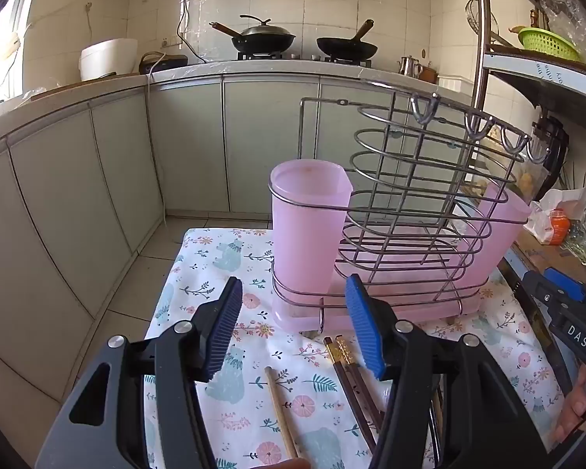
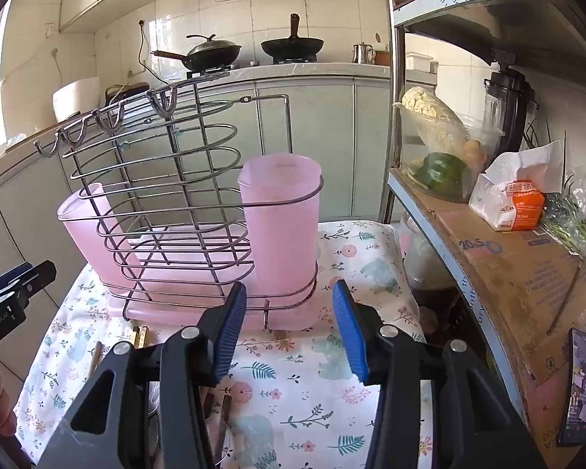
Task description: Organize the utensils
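Note:
A wire utensil rack (image 1: 410, 203) with two pink plastic cups (image 1: 310, 230) stands on a floral cloth (image 1: 230, 258); it also shows in the right wrist view (image 2: 168, 203). Dark brown chopsticks (image 1: 351, 387) and a light wooden chopstick (image 1: 279, 414) lie on the cloth in front of the rack. My left gripper (image 1: 293, 324) is open and empty just above them. My right gripper (image 2: 289, 328) is open and empty, in front of the right pink cup (image 2: 279, 226). Chopsticks (image 2: 218, 418) lie partly hidden under its left finger.
A metal shelf (image 2: 500, 258) with cardboard, a tissue pack (image 2: 515, 203), a bowl of vegetables and a phone (image 2: 578, 387) stands close on the right. Cabinets and a stove with two woks (image 1: 263, 39) are behind. Tiled floor lies left of the cloth.

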Demonstrator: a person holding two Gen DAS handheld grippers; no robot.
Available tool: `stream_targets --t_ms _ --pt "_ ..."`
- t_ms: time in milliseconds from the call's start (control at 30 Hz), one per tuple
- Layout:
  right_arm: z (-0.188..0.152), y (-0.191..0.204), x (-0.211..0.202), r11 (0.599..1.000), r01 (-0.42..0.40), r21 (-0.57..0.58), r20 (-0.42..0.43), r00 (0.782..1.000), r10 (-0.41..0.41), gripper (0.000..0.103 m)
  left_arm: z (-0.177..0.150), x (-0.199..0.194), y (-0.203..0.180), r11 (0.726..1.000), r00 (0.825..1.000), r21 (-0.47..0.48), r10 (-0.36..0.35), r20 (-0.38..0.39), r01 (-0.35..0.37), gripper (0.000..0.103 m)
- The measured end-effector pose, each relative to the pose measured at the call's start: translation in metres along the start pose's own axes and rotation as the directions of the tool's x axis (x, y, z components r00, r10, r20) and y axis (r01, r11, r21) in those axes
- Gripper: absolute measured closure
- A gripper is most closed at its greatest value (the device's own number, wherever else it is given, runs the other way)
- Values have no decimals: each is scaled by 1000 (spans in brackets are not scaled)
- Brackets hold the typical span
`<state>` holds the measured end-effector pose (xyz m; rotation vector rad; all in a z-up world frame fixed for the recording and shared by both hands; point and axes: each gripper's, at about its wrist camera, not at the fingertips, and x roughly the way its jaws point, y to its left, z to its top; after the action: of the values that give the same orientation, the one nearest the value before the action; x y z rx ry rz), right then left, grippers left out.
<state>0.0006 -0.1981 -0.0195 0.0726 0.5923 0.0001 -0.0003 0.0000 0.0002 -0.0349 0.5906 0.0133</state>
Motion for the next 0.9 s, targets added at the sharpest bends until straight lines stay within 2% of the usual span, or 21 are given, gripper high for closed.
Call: stream_targets --t_ms 900 --pt "2 4 -2 1000 2 -8 -1 1000 -2 58 2 -3 1 1000 1000 -10 -4 1 4 48"
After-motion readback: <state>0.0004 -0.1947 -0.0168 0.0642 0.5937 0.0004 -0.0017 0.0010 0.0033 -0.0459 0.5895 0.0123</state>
